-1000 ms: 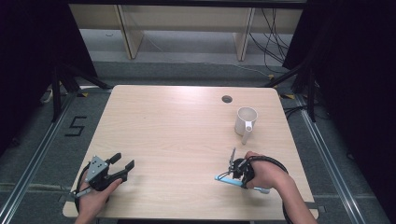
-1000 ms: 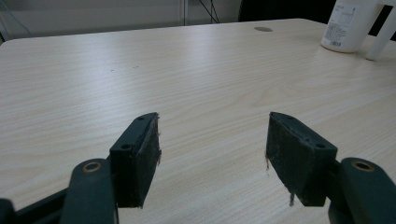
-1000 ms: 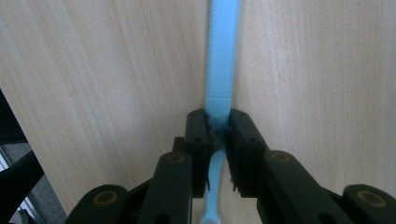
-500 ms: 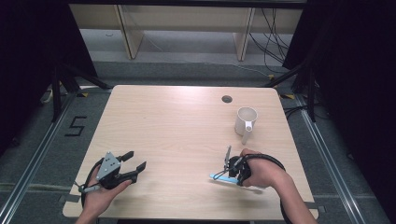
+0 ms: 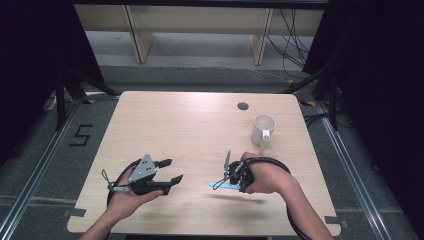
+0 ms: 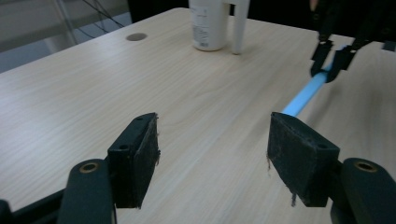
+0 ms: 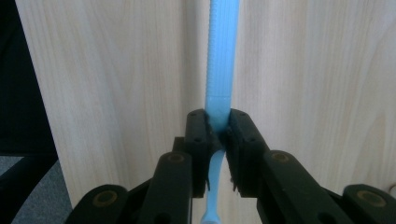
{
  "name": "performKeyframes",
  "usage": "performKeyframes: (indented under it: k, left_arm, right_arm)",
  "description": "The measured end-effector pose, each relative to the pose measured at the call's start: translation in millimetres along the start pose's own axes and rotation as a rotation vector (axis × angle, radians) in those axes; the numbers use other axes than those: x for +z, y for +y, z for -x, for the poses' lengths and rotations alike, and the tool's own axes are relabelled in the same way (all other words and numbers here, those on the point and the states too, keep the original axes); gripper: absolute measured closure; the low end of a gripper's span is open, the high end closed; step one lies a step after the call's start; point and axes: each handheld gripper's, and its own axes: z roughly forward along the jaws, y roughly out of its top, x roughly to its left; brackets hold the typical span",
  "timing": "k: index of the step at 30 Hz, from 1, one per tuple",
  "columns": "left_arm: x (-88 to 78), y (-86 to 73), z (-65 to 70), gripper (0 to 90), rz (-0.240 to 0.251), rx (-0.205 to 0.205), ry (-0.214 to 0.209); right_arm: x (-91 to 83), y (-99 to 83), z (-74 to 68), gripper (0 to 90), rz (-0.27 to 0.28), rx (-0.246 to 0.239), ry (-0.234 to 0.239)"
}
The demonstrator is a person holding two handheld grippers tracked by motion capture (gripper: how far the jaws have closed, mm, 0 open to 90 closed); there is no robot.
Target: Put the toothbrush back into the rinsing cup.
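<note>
A light blue plastic stick (image 7: 222,56) with a ribbed handle, like a toothbrush, is pinched between the jaws of my right gripper (image 7: 218,135). In the high view that right gripper (image 5: 231,179) sits at the table's front right, with the blue stick (image 5: 219,185) pointing left just above the wood. My left gripper (image 5: 173,170) hovers open to its left, aimed at it. In the left gripper view the open left gripper (image 6: 212,149) faces the blue stick (image 6: 303,93) and the right gripper (image 6: 332,56) beyond, with nothing between its pads.
A white mug (image 5: 263,129) stands upright at the right rear of the light wooden table (image 5: 190,120), its handle toward the front; the mug (image 6: 208,23) also appears in the left gripper view. A round cable hole (image 5: 243,106) lies behind it. Shelving and cables stand beyond the table.
My left gripper has moved right across the front of the table toward the right gripper. The right gripper, still holding the blue stick, has shifted slightly left.
</note>
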Motion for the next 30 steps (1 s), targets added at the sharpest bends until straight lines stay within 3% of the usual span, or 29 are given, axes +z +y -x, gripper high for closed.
performKeyframes:
  k: [2, 4, 11, 12, 13, 15, 16, 20, 21, 23, 25, 26, 27, 30]
  left_arm:
    - [3.1, 1.0, 2.2, 33.5, -0.002, 0.004, -0.016]
    - [12.7, 2.5, 7.1, 33.7, -0.001, 0.018, -0.064]
    - [29.2, 2.4, 17.1, 34.3, -0.023, 0.053, -0.129]
    - [30.7, 2.8, 17.8, 34.4, -0.037, 0.061, -0.135]
    - [32.3, 3.1, 18.5, 34.5, -0.044, 0.068, -0.138]
    - [35.6, 3.9, 19.5, 35.0, -0.046, 0.070, -0.148]
    - [35.6, 3.9, 19.5, 35.5, -0.046, 0.070, -0.148]
    - [43.9, 3.2, 21.7, 37.0, -0.069, 0.092, -0.174]
    - [45.3, 2.9, 22.7, 37.2, -0.071, 0.090, -0.179]
    - [47.2, 2.8, 23.8, 38.3, -0.081, 0.096, -0.190]
    - [48.7, 2.5, 24.0, 39.1, -0.080, 0.097, -0.201]
    - [50.9, 2.2, 24.5, 39.3, -0.086, 0.104, -0.210]
    - [51.3, 2.3, 24.5, 39.4, -0.094, 0.108, -0.206]
    - [55.0, 1.4, 23.4, 40.4, -0.093, 0.091, -0.227]
  right_arm:
    - [-1.8, 6.1, -0.4, 79.5, 0.004, 0.000, 0.002]
    - [-3.9, 12.6, -0.2, 79.5, 0.008, -0.019, 0.006]
    - [-7.5, 29.1, -0.4, 79.5, 0.013, -0.058, 0.008]
    - [-8.2, 31.0, -1.0, 79.5, 0.006, -0.054, 0.008]
    - [-8.3, 33.0, 0.5, 79.5, 0.011, -0.084, 0.009]
    - [-10.0, 36.0, -1.9, 79.5, 0.005, -0.059, 0.008]
    - [-8.8, 36.6, -0.7, 79.5, 0.027, -0.077, 0.018]
    - [-10.4, 40.9, -3.0, 79.5, 0.018, -0.060, 0.013]
    - [-9.0, 41.7, -1.2, 79.5, 0.035, -0.087, 0.019]
    - [-9.4, 43.1, -2.7, 79.5, 0.024, -0.066, 0.023]
    - [-9.8, 43.7, -2.9, 79.5, 0.015, -0.069, 0.019]
    - [-7.8, 44.0, -1.9, 79.5, 0.039, -0.093, 0.020]
    - [-9.6, 44.9, -3.0, 79.5, 0.020, -0.086, 0.013]
    - [-10.3, 45.5, -3.1, 79.5, 0.020, -0.090, 0.013]
